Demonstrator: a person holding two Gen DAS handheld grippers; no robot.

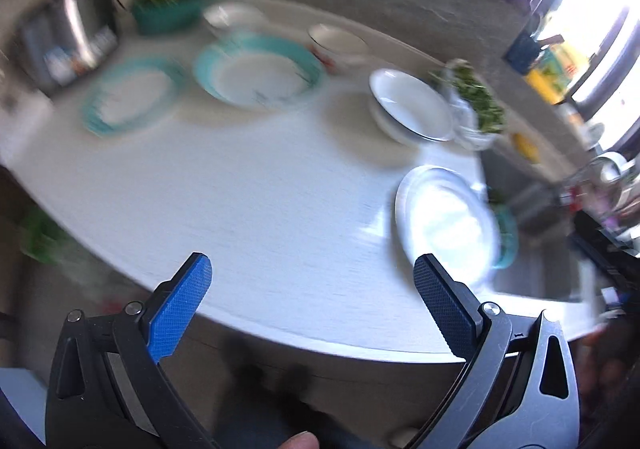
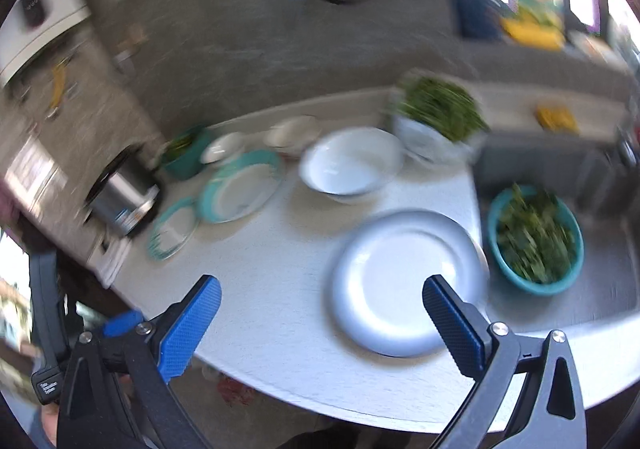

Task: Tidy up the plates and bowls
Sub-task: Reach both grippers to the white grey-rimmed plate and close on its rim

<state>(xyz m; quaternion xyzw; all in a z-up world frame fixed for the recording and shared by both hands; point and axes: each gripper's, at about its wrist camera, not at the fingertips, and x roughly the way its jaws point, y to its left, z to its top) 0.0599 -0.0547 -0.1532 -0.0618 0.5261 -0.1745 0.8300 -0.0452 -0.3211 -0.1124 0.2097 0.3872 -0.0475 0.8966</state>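
Left wrist view: the left tongs (image 1: 312, 273) hang released over the white worktop (image 1: 248, 185) — teal-rimmed plates (image 1: 256, 69) lie beyond. Right wrist view: the right tongs (image 2: 322, 295) gape empty — the white plate (image 2: 400, 281) lies just beside a teal bowl of greens (image 2: 536, 237).

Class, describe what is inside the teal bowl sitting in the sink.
The teal bowl is heaped with chopped leafy greens. They cover its inside, so the bottom and anything beneath them cannot be seen.

We note a matt white bench (image 2: 280, 289), a glossy white plate (image 2: 400, 281), and a shiny metal pot (image 2: 120, 197).
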